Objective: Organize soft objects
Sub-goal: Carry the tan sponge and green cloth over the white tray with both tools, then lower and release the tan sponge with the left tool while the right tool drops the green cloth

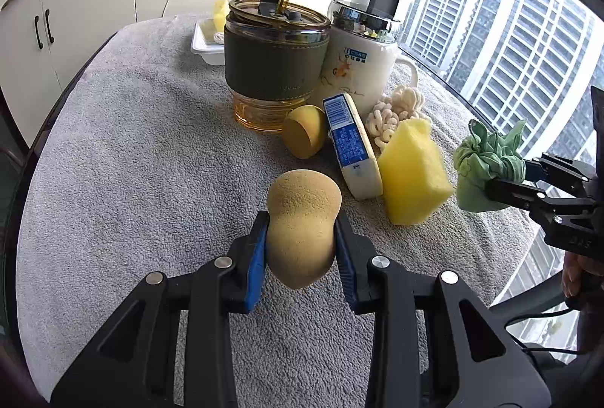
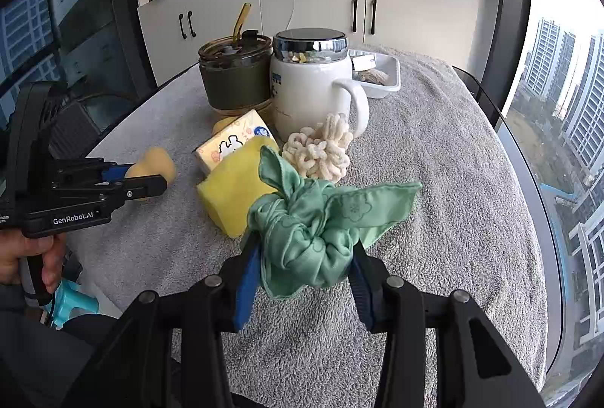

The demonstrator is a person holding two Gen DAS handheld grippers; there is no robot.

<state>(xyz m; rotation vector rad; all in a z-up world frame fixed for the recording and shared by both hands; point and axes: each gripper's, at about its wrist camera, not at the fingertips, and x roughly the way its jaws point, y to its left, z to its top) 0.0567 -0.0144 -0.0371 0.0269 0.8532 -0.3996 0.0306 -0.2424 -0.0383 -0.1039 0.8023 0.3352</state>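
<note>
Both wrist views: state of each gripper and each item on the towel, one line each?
left gripper: shut on the tan makeup sponge
right gripper: shut on the green scrunchie
yellow sponge: on towel, tilted, free
tissue pack: on edge, leaning
cream scrunchie: lying against mug
amber tumbler: upright, lid on, straw in
white mug: upright, lid on
white tray: behind mug, items inside
</note>
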